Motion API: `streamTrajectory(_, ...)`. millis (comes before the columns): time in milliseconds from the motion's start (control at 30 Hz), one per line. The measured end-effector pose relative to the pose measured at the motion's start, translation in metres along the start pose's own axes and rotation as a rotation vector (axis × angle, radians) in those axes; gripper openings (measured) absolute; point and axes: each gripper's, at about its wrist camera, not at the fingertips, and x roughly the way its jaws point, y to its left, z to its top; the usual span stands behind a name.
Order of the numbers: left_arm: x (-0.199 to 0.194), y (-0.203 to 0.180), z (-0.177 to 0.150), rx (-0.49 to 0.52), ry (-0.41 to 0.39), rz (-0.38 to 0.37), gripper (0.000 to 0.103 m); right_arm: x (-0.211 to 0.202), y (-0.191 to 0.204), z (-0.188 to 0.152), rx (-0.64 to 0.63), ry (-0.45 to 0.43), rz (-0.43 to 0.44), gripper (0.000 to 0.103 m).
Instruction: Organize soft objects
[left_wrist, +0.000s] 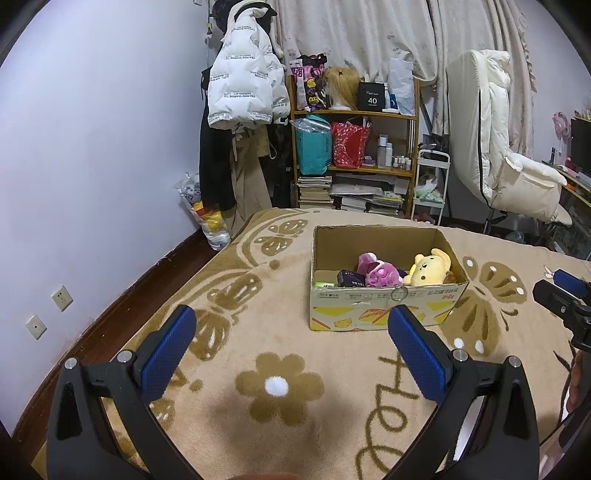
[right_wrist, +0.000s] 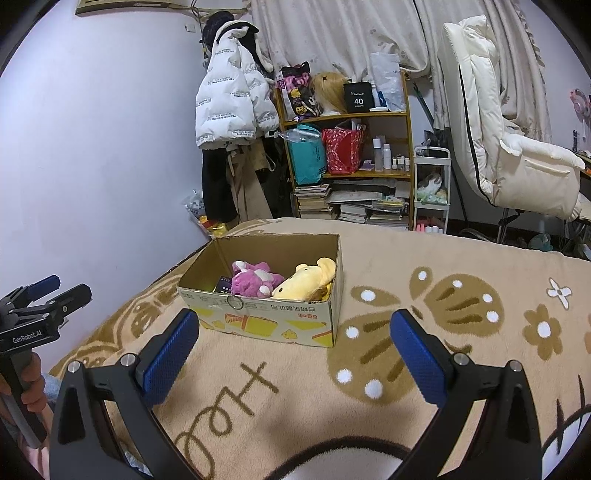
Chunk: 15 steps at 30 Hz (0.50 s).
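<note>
Left gripper (left_wrist: 291, 347) and right gripper (right_wrist: 295, 349) were both spread wide, empty — above the blanket (left_wrist: 280, 435). Pink plush (right_wrist: 255, 282) and yellow plush (right_wrist: 304, 282) lay side by side, touching, inside the cardboard box (right_wrist: 266, 321).

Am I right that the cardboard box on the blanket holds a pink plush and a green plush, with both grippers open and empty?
Not quite: the second plush is yellow, not green. The right wrist view shows the yellow plush beside the pink plush in the cardboard box. Left gripper and right gripper are open and empty.
</note>
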Motion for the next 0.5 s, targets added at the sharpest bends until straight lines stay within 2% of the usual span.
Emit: streamTrajectory(500,-0.0006,-0.0081,-0.001,0.03,0.001,-0.017,0.103,0.0021,-0.0011,-0.0026,0.005,0.011,0.0,0.103)
